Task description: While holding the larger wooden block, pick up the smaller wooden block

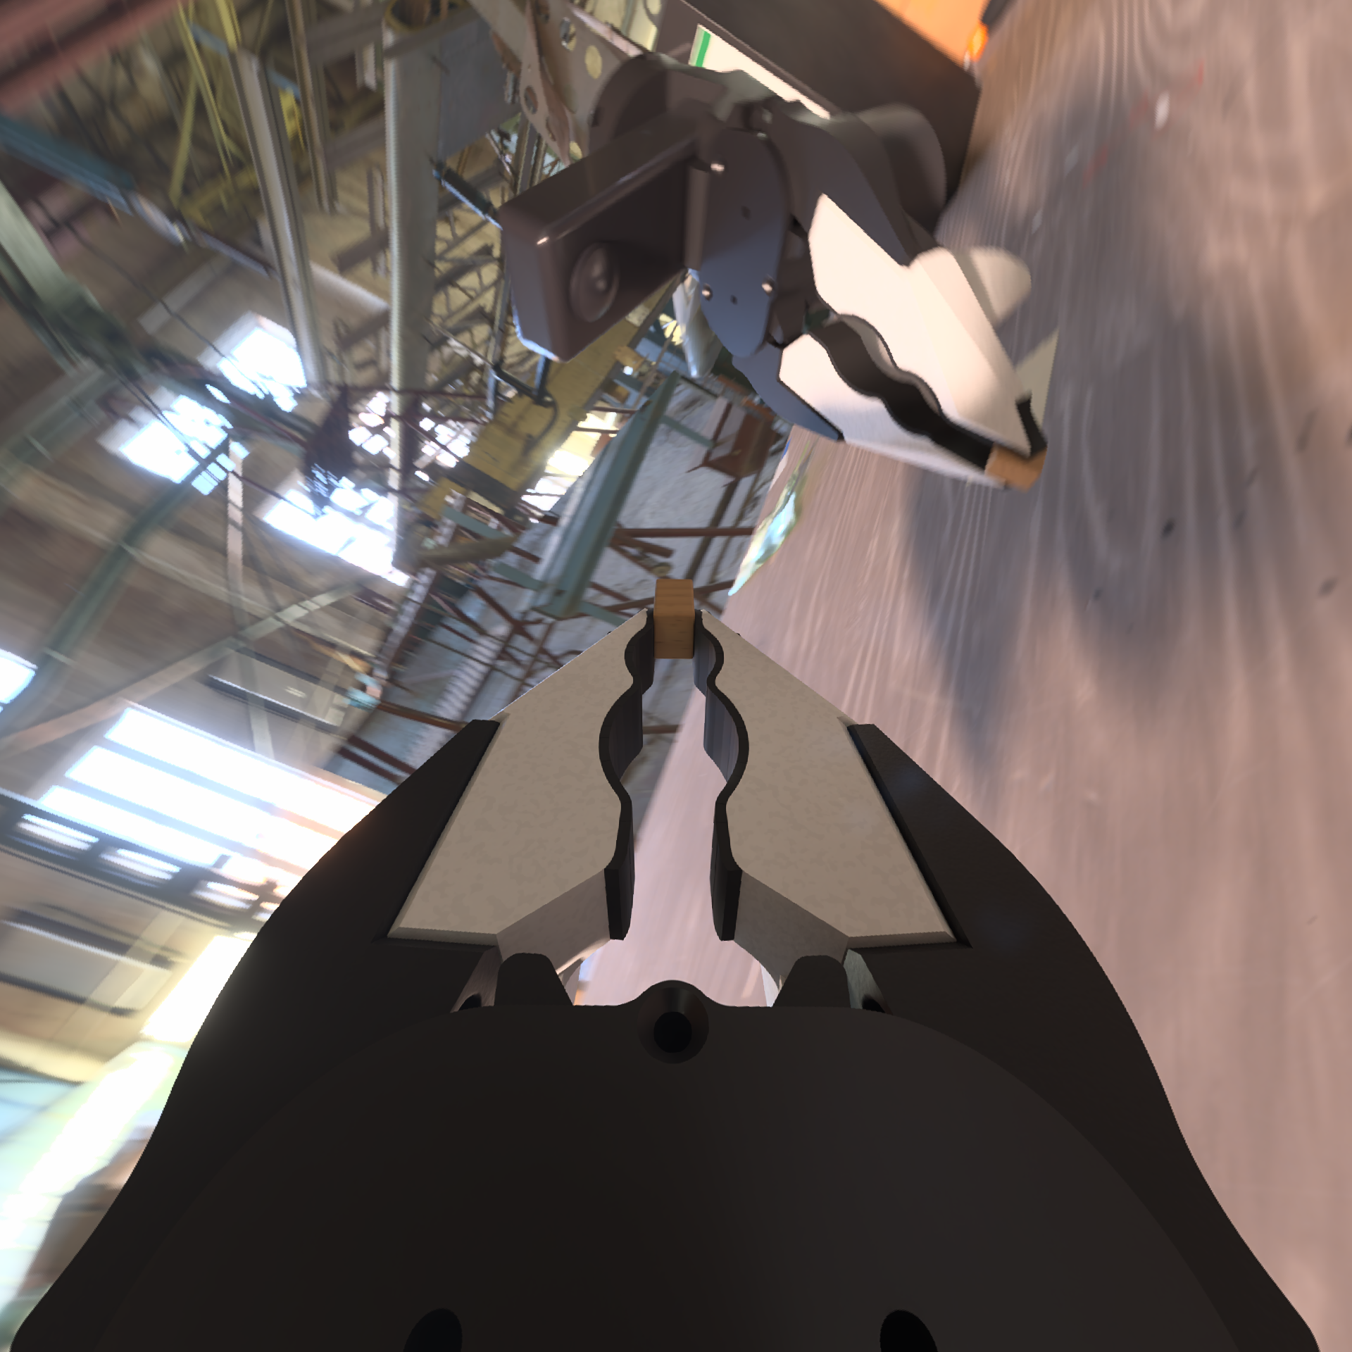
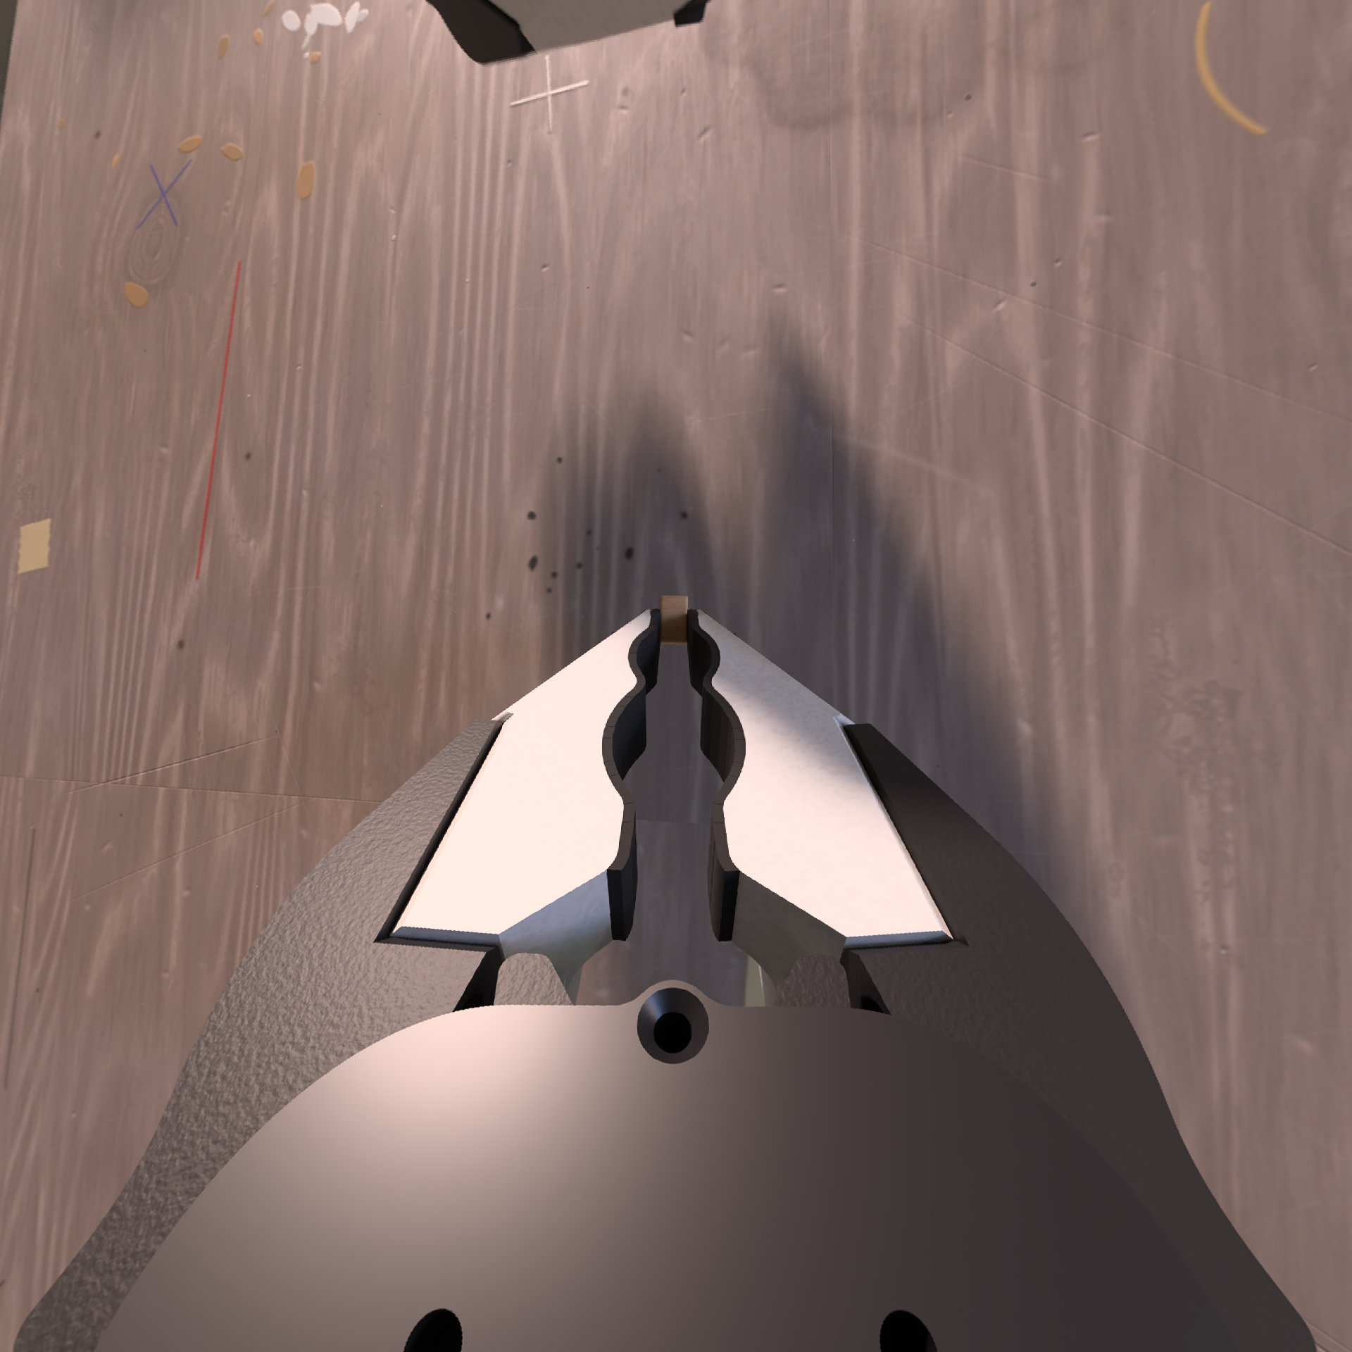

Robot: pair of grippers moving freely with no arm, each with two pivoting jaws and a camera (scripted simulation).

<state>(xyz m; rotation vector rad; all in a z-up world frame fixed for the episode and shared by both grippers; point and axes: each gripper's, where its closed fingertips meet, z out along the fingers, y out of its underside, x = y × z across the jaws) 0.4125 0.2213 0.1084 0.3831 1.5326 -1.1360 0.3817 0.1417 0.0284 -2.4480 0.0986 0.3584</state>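
Left wrist view: your left gripper (image 1: 674,622) pinches the larger wooden block (image 1: 674,620) at its fingertips, block poking out past the tips and well clear of the tabletop (image 1: 1097,805), which runs tilted down the right of the frame. Up and to the right, your right gripper (image 1: 1013,461) points down at the tabletop with the smaller wooden block (image 1: 1013,468) caught at its very tips, at or just off the surface; I can't tell which.

Right wrist view looks nearly straight down: the right gripper (image 2: 674,622) is closed on the smaller wooden block (image 2: 674,618), only a sliver of wood showing between the tips, shadow dark beneath it. The block sits dead ahead along the fingers, no lateral offset. It's too small here to call a long axis.

What differs: the left view gives you the side-on height of the right gripper's tips over the tabletop (image 2: 1024,366); the right view gives centring in the grip, plus a corner of the left gripper (image 2: 578,25) at the top edge. My read: both holds are made, and a straight lift is what remains.
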